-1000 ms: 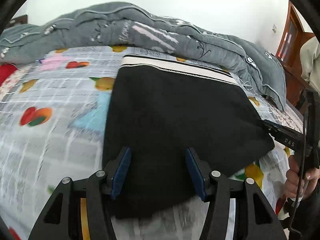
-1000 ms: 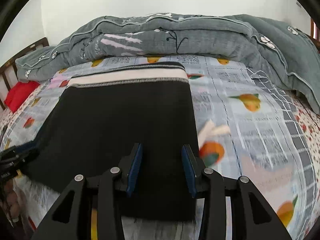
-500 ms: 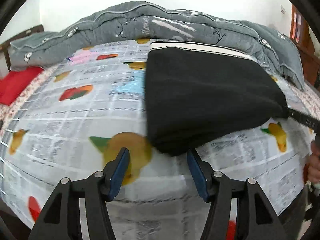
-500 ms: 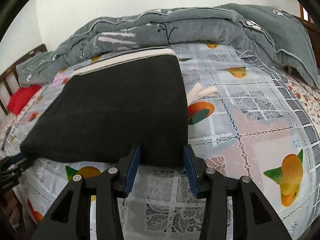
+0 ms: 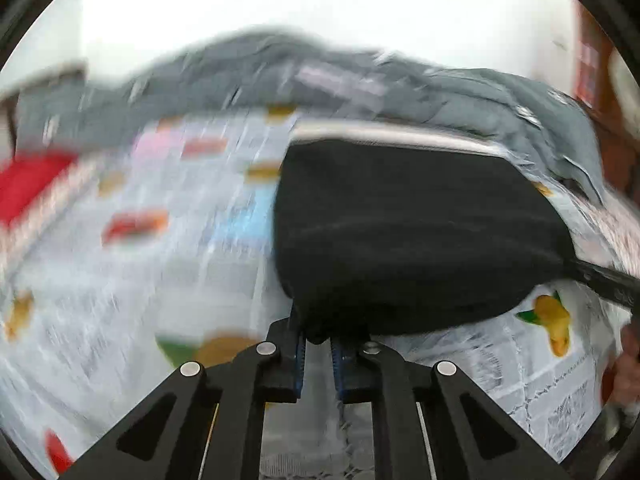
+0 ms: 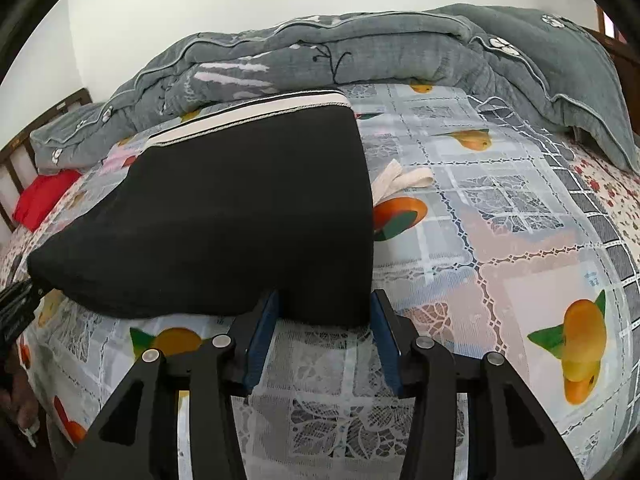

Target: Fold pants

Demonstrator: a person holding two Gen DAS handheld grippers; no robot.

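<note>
The pants (image 6: 240,216), black with a pale waistband at the far end, lie folded on the bed (image 6: 500,280), their near edge close to the bed's near side. The left hand-held gripper (image 5: 318,340) is clamped shut on the near left corner of that edge. The right hand-held gripper (image 6: 324,320) stands open, its jaws straddling the near right corner without pressing on it.

To do this step well, I judge the right one should slide a little further in and bite through all layers, matching the left's depth. Then both corners can rise together and travel level toward the waistband, so the fold lands square.

The left view is smeared by motion, so how many layers sit in the left pinch cannot be told. The pants' underside and leg ends are hidden. A pale strip (image 6: 400,180) peeks out beside the right edge; what it is stays unclear.
</note>
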